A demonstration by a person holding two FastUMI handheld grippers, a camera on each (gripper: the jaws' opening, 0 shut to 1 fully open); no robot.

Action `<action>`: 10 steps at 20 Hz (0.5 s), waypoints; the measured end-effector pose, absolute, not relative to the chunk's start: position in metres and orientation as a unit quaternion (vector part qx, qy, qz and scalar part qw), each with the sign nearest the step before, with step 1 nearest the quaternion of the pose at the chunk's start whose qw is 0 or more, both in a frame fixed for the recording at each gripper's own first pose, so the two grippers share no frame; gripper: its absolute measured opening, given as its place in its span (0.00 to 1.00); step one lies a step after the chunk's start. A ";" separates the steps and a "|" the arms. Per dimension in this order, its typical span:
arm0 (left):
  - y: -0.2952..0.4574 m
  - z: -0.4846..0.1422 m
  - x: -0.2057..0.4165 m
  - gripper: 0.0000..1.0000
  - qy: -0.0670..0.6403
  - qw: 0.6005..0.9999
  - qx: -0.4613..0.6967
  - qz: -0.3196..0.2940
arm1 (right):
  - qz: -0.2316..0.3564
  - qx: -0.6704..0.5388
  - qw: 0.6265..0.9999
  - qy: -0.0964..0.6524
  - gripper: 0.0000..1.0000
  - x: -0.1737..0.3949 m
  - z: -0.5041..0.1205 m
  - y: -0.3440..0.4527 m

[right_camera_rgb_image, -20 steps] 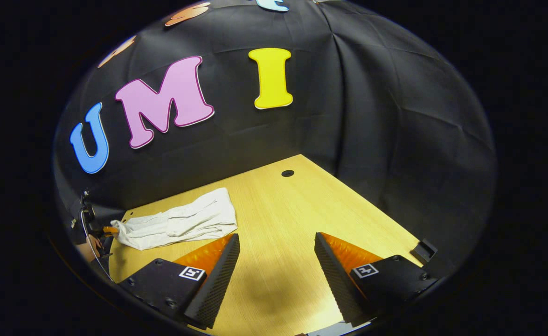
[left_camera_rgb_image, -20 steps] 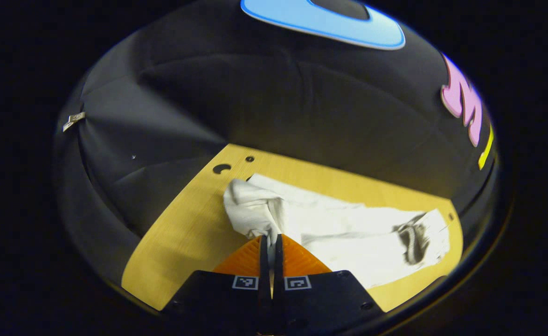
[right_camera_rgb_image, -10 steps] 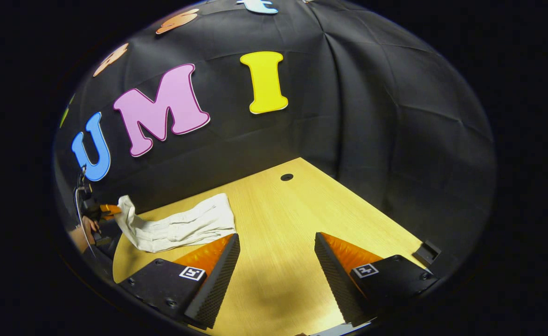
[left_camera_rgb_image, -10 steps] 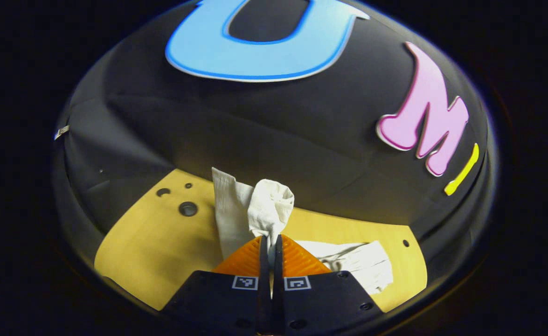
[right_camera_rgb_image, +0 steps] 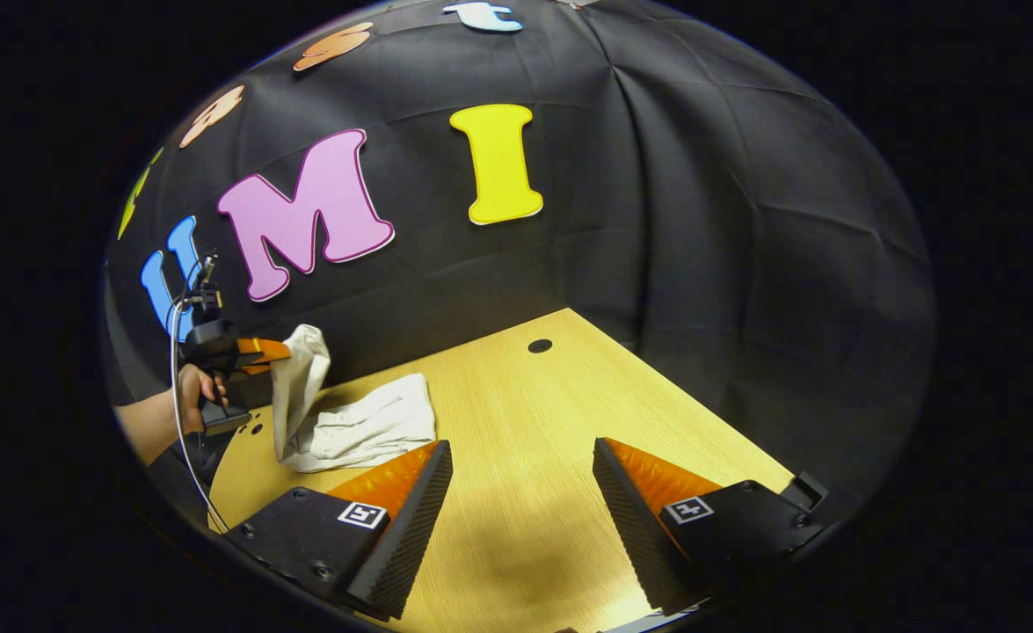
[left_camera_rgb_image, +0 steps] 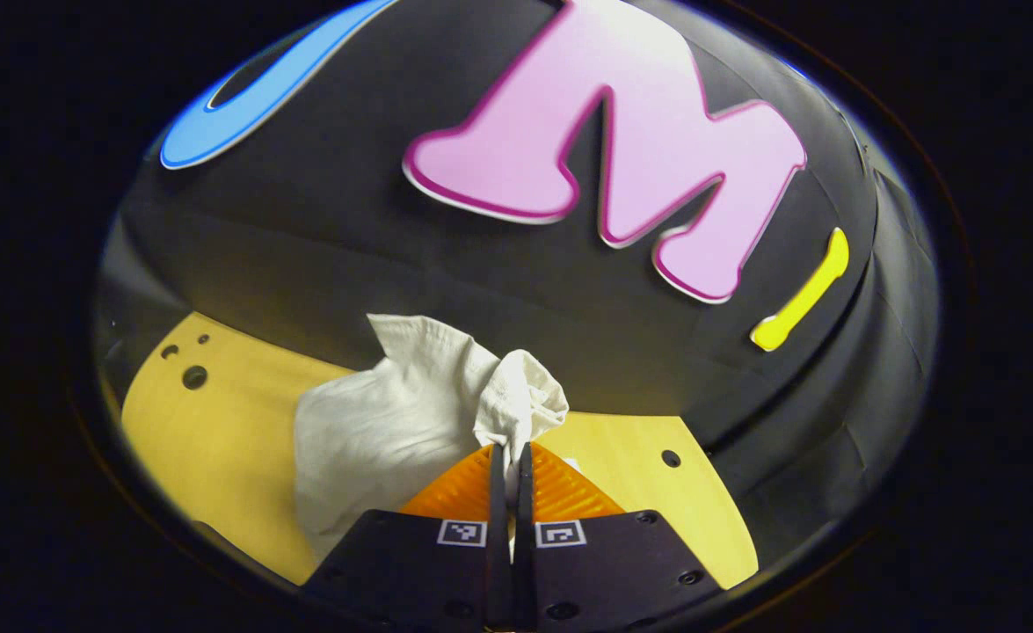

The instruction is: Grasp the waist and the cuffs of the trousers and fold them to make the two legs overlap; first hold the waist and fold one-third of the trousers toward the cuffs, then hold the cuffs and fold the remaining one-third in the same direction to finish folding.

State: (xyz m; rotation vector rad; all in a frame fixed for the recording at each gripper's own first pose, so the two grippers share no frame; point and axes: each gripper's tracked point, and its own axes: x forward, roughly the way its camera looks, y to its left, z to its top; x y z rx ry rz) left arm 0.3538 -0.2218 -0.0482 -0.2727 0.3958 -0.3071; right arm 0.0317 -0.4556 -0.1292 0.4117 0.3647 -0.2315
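Two claws in play. Left claw (left_camera_rgb_image: 509, 457) is clamped on a bunched end of the white trousers (left_camera_rgb_image: 393, 431), cloth pinched right between the fingers and raised off the table (left_camera_rgb_image: 208, 422). From the right gripper view, the same left claw (right_camera_rgb_image: 261, 350), held by a hand (right_camera_rgb_image: 192, 391), is up in the air with the fabric hanging down from it; the rest of the trousers (right_camera_rgb_image: 362, 431) lies flat on the table near the back wall. High grip looks meant to let the free end drape clear so it can be carried over the part lying flat. Which end is held, waist or cuffs, I can't tell. Right claw (right_camera_rgb_image: 523, 457) hangs wide apart and empty over bare table, well clear of the cloth, likely parked out of the way.
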 end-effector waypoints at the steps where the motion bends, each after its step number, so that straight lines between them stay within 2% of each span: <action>1: -0.237 -0.054 0.353 0.06 0.201 0.957 -0.137 -0.157 | -0.114 0.207 0.955 0.178 0.98 0.032 -0.129 -0.458; 5: -0.290 -0.076 0.350 0.06 0.225 0.950 -0.135 -0.170 | -0.118 0.213 0.955 0.169 0.98 0.029 -0.131 -0.472; 9: -0.310 -0.098 0.338 0.12 0.253 0.947 -0.112 -0.164 | -0.113 0.251 0.949 0.156 0.98 0.027 -0.132 -0.475; 10: -0.310 -0.102 0.332 0.10 0.255 0.946 -0.114 -0.165 | -0.113 0.253 0.948 0.156 0.98 0.028 -0.136 -0.476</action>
